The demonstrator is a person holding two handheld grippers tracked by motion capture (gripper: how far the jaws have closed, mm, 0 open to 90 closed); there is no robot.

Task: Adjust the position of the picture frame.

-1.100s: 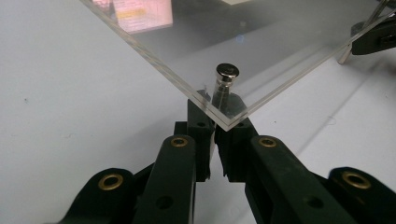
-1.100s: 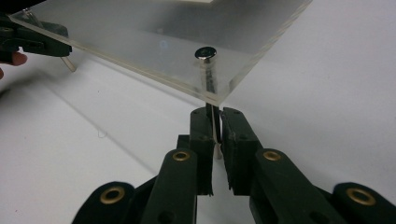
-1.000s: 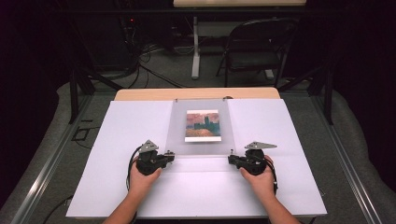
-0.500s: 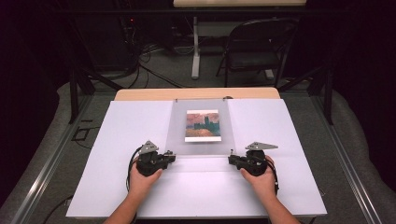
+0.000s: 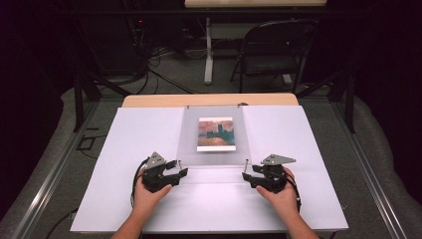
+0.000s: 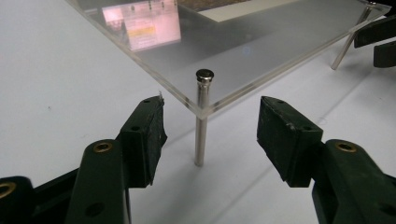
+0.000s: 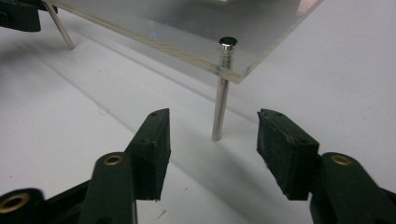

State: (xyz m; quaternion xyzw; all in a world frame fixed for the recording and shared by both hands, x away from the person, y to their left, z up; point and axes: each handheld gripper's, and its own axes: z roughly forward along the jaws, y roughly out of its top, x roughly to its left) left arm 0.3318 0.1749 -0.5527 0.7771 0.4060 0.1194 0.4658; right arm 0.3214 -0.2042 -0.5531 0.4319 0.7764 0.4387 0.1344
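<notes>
Clear acrylic sheet [image 5: 214, 144] on metal legs, left gripper [image 6: 210, 135] and right gripper [image 7: 212, 142] both just spread, nothing pinched.

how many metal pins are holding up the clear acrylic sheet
4: near-left pin before the left gripper, near-right pin before the right gripper, and two small ones at the far-left corner and far-right corner.

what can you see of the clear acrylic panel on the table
The clear acrylic panel is a thick transparent rectangular sheet, slightly frosted from above, with polished edges. It stands raised above the white table on thin metal pins through its near corners. A small reddish landscape picture shows at its middle. Nothing grips it.
</notes>
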